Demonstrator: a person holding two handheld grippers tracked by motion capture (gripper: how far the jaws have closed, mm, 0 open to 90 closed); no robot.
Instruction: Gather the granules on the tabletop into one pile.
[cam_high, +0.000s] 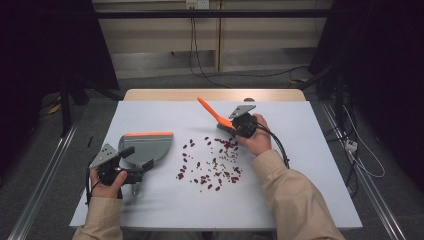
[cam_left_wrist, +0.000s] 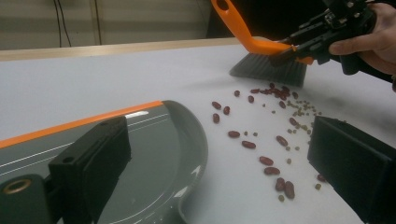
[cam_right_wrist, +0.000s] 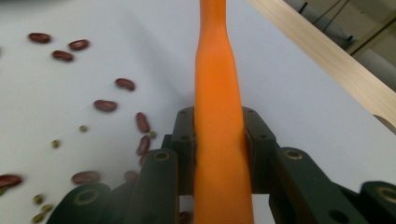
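Beans (cam_high: 212, 162) between brush (cam_high: 216, 116) and dustpan (cam_high: 147, 146)

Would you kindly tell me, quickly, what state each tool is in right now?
Left tool: open, jaws either side of the dustpan, not pressing it.
Right tool: closed on the brush handle.

From where I stood, the dustpan's (cam_high: 147, 146) handle was hidden behind the left gripper (cam_high: 134, 162), so its grip could not be judged. The brush's (cam_right_wrist: 219, 140) bristles were cut off below the right gripper view (tip too). The small green bits (cam_high: 226, 155) stayed too tiny to name.
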